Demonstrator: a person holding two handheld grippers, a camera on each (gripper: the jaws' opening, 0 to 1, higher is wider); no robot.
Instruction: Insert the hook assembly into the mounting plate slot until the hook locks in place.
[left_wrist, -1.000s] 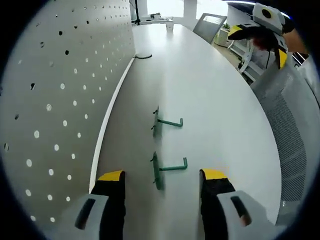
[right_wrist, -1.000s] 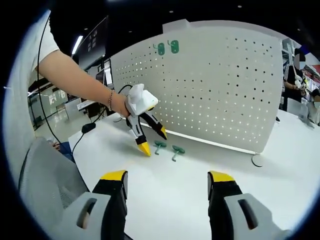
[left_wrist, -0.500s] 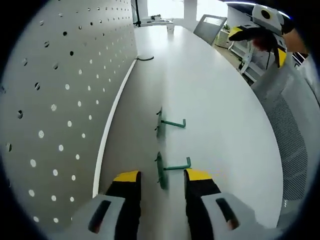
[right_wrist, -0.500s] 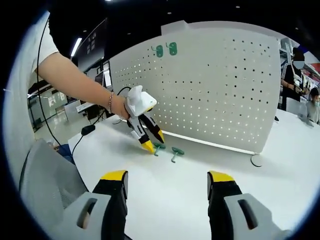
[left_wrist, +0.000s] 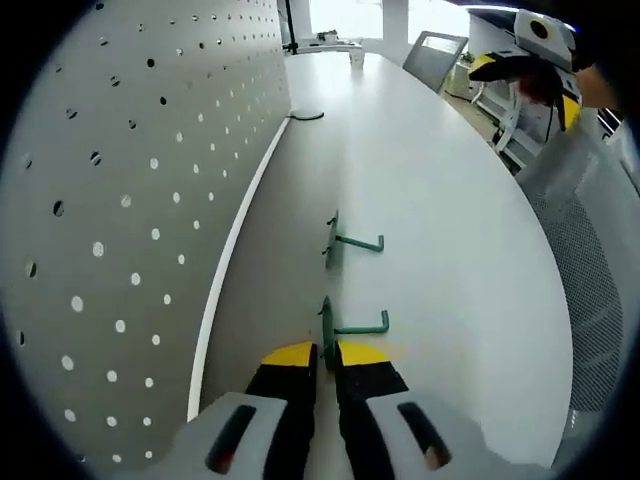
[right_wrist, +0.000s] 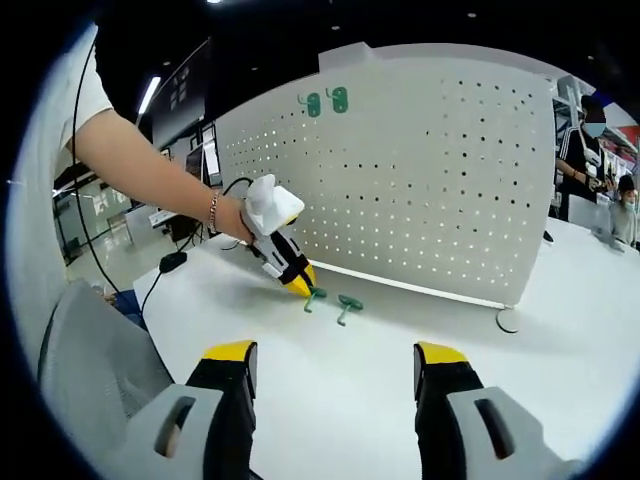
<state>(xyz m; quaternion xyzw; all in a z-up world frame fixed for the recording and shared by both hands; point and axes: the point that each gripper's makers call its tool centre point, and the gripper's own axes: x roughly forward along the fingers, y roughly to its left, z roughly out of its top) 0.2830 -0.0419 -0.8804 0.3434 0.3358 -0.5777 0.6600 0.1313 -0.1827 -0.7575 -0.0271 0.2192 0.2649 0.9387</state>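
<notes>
The left gripper (left_wrist: 322, 352) had its yellow-tipped jaws pinched on the base plate of the nearer green plastic hook (left_wrist: 342, 328), which lay on the white table (left_wrist: 440, 230). A second green hook (left_wrist: 350, 241) lay farther along, beside the white perforated pegboard (left_wrist: 120, 180). The right gripper (right_wrist: 335, 372) hung with jaws wide apart, nothing between them, well back from both hooks.

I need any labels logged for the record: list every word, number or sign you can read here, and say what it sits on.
None can be read.
Pegboard: holes alone, no print.
Green hooks on the table: no markings.
Two green hooks hung on the board: no markings.
Left gripper and right gripper: yellow and black, no lettering.
Dark screen in the background: light patches, too blurred to read.
</notes>
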